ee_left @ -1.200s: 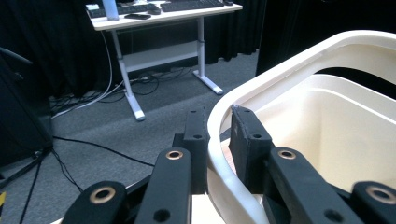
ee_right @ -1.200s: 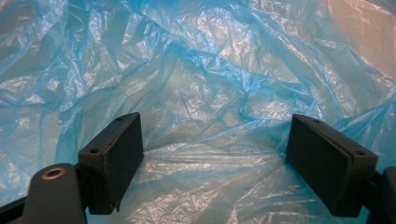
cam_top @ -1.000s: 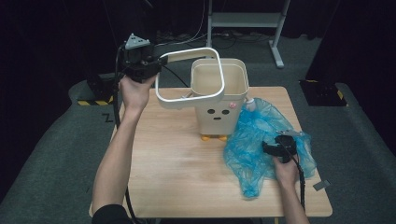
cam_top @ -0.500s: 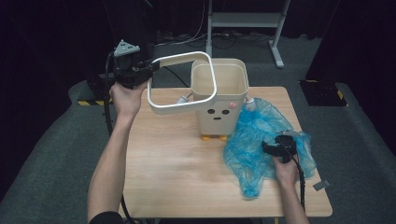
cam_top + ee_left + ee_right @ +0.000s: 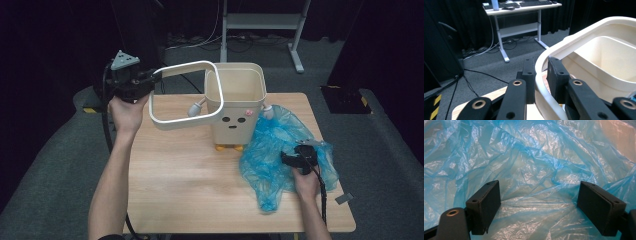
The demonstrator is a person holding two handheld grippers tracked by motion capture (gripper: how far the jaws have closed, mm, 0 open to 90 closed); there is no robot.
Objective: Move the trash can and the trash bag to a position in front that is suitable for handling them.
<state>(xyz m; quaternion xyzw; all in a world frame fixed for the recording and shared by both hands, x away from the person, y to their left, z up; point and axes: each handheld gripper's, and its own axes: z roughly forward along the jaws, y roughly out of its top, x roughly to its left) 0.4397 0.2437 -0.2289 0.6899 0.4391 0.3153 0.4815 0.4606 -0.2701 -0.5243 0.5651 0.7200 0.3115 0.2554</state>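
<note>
Ring [image 5: 182,95], cream rim frame, held in air left of bin [image 5: 235,102], its far corner overlapping bin's top edge. Left gripper [image 5: 150,76] clamps ring's left side, jaws nearly closed on it w/ ring rail pinched between pads [image 5: 555,72]. Bin stands at table [image 5: 190,175] back. Blue bag [image 5: 280,155] lies right of bin; right gripper [image 5: 539,205] rests on it, jaws wide apart, nothing gripped.

Bare table [image 5: 185,175] lies open in front; bin [image 5: 235,107] and blue bag [image 5: 280,155] crowd the right.
</note>
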